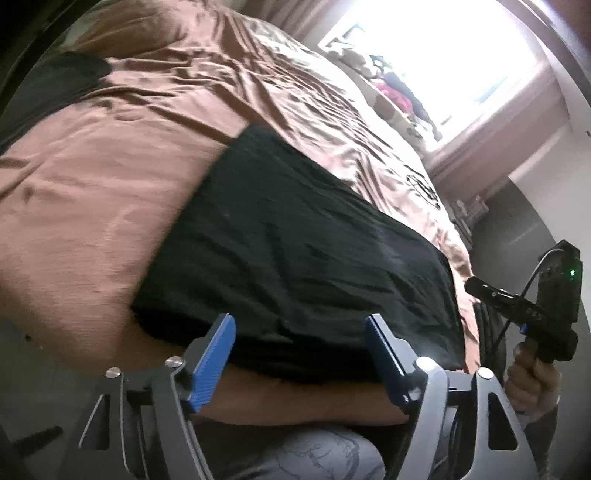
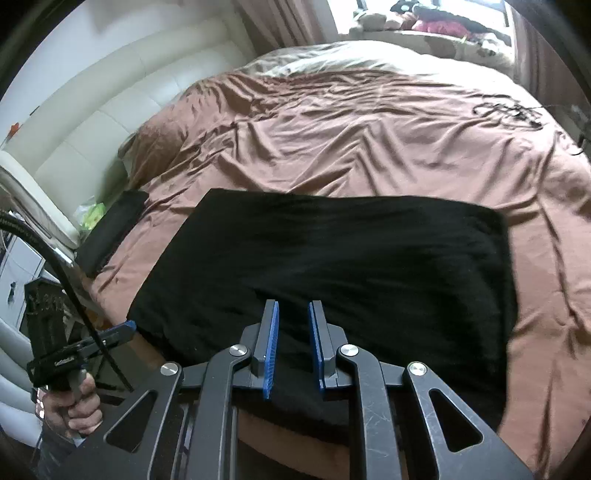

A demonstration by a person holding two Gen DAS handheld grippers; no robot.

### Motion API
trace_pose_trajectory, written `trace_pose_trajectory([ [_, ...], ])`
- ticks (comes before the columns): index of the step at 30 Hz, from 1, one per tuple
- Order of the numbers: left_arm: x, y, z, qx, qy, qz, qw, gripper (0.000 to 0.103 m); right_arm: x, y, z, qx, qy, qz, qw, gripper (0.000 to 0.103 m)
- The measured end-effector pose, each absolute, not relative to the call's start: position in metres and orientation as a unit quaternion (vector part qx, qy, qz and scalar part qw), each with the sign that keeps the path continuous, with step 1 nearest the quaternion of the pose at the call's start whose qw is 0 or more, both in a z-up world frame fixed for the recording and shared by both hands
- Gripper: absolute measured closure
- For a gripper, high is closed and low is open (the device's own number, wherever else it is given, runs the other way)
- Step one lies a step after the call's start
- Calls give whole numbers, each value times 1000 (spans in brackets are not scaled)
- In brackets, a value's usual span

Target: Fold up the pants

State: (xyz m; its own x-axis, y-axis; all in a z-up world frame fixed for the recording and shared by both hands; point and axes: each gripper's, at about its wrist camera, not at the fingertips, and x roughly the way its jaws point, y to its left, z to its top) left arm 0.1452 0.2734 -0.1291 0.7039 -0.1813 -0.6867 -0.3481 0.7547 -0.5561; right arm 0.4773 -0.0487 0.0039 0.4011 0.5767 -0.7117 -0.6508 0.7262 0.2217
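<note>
You are standing in a home bedroom; a wide bed (image 2: 369,122) fills the view, spread with a rumpled brown sheet (image 2: 388,147); a padded cream headboard (image 2: 110,110) runs along one side; a bright window (image 1: 443,51) with brown curtains (image 1: 491,136) lets in daylight, and its sill (image 2: 424,27) is heaped with clothes.
</note>
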Motion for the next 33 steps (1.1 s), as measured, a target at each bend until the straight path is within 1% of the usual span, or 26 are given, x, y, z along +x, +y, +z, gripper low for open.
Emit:
trace_pose_trajectory([
  [8,126,314,-137,-367,367,88,850,37,505,10,-20,-57,429,363,825,90],
  [10,123,325,-142,-379,365,99,845,40,512,26,-27,-63,433,360,824,90],
  [17,118,351,-165,-426,362,108,822,40,530,66,-57,-94,448,325,828,90],
  [20,121,355,-173,-440,363,103,815,40,536,74,-77,-106,464,297,828,91],
  [24,127,357,-182,-465,357,83,806,41,530,77,-89,-113,472,299,822,91],
  [26,131,360,-184,-476,353,78,802,44,522,75,-93,-112,477,309,815,91],
  [29,138,359,-189,-491,353,60,794,53,508,72,-97,-118,478,326,807,91],
  [30,139,359,-190,-495,354,56,792,58,505,70,-98,-119,478,329,806,91],
  [33,141,356,-195,-507,347,47,788,58,496,63,-99,-114,484,338,799,91],
])
